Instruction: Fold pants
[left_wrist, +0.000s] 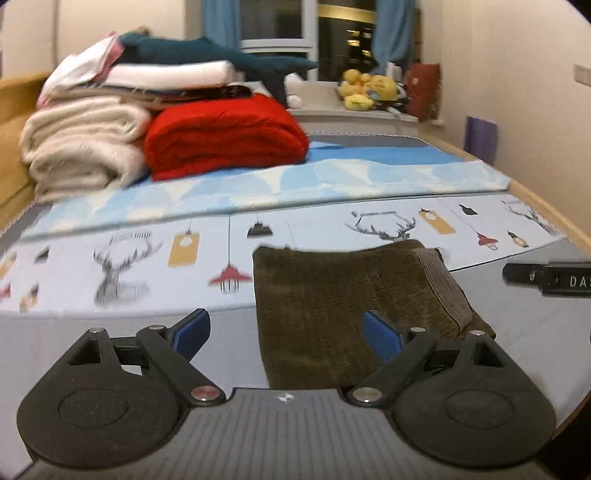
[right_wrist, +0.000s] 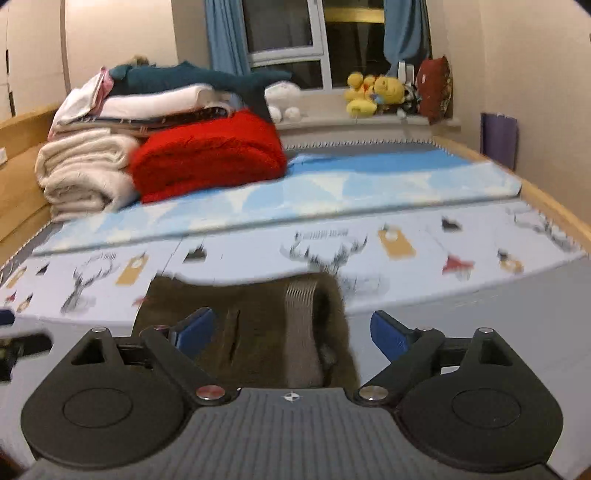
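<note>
Behind everything we see a bedroom with a window (left_wrist: 273, 22), blue curtains (right_wrist: 221, 33) and yellow stuffed toys (left_wrist: 365, 90) on the sill, and the work surface is a bed (left_wrist: 517, 332) covered by a pale sheet printed with deer and lanterns (left_wrist: 122, 266). At the far left a red blanket (left_wrist: 225, 136) lies beside a stack of cream and white bedding (left_wrist: 81, 147), well apart from our work. The pants (left_wrist: 343, 306), brown corduroy, lie near us as a compact folded rectangle on the sheet. Our left hand-held gripper (left_wrist: 286, 336) and right hand-held gripper (right_wrist: 291, 334) both stand wide open, nothing pinched between the blue pads. The right view is smeared, so we can only guess that the ribbed waistband edge (right_wrist: 301, 321) bulges up slightly. If so, the top layer could spring open or slide off square, since nothing presses it flat. A low pad could also catch the fabric and drag the fold apart.
</note>
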